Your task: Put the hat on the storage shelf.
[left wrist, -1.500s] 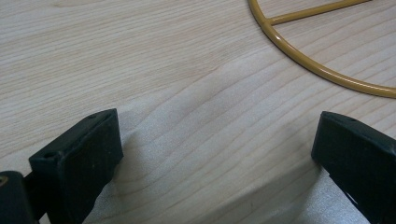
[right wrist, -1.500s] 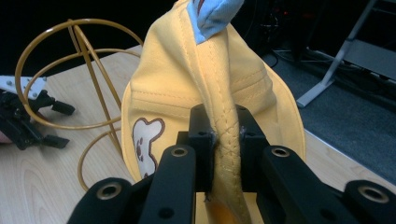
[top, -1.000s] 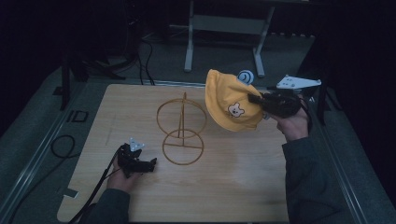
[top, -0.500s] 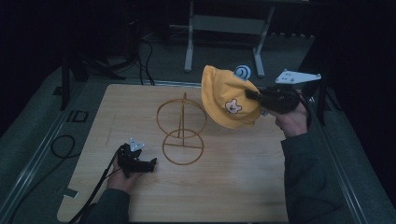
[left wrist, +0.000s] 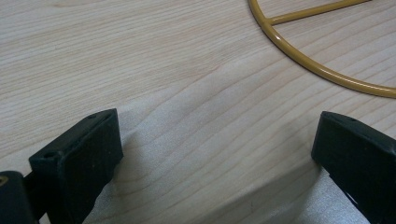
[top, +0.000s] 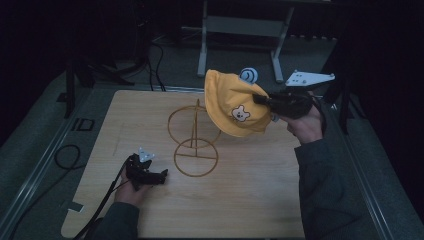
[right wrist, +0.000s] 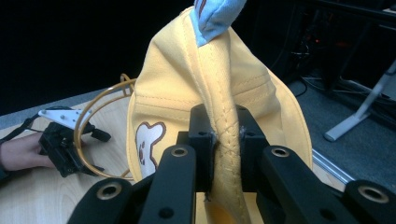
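Risk sits mostly with the yellow cap (top: pixel 235 105), which the high view shows held in the air by the right gripper (top: pixel 272 102), just beside the upright ring of the gold wire stand (top: pixel 194 135) and above the wooden table (top: pixel 250 200); the stand looks light and thin, so a sideways brush from the hanging fabric could probably tip or slide it. The left gripper (top: pixel 159 175) rests on the table near the stand's flat base ring, well apart from the cap, so nothing braces the stand. In the left gripper view the black jaws are spread wide over bare wood, empty, with the base ring (left wrist: pixel 322 70) curving past ahead of them; if the stand shifts, it could knock into them. In the right gripper view the jaws are pressed onto a narrow folded seam of the yellow cap (right wrist: pixel 224 116), with most of the cloth above them and its bear patch (right wrist: pixel 148 142) to the left; such a thin pinch might let the fabric slip, and the drooping crown may snag the wire ring (right wrist: pixel 100 105) instead of settling over it.
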The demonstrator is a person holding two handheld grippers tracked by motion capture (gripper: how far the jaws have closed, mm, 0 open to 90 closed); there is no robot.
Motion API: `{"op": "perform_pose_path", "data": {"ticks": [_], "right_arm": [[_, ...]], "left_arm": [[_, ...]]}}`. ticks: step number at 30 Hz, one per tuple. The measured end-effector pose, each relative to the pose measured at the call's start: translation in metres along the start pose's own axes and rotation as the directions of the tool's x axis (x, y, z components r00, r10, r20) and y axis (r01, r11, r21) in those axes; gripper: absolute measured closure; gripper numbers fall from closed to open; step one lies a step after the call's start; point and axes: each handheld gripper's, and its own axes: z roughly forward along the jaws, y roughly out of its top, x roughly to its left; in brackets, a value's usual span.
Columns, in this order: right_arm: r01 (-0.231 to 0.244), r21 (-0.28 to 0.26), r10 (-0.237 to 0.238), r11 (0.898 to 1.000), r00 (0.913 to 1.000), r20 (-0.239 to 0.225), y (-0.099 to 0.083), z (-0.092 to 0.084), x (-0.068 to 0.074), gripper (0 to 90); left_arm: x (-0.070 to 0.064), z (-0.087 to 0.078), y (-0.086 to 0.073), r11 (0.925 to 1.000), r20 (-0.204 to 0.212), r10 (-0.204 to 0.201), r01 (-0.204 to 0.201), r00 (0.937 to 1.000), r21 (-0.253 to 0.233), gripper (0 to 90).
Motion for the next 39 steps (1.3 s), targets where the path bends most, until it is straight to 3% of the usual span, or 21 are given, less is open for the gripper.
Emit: {"op": "perform_pose_path", "data": {"ticks": [27,39], "right_arm": [[0.053,-0.005,-0.053,0.999,0.9943,-0.093,0.028,0.023,0.021,80.6],[0.074,0.030,-0.069,0.997,0.9883,-0.136,0.034,0.047,0.032,80.2]], "left_arm": [[0.000,0.000,0.000,1.0000,0.000,0.002,-0.002,1.0000,0.001,2.0],[0.000,0.000,0.000,1.0000,-0.001,0.001,-0.001,1.0000,0.000,1.9]]}}
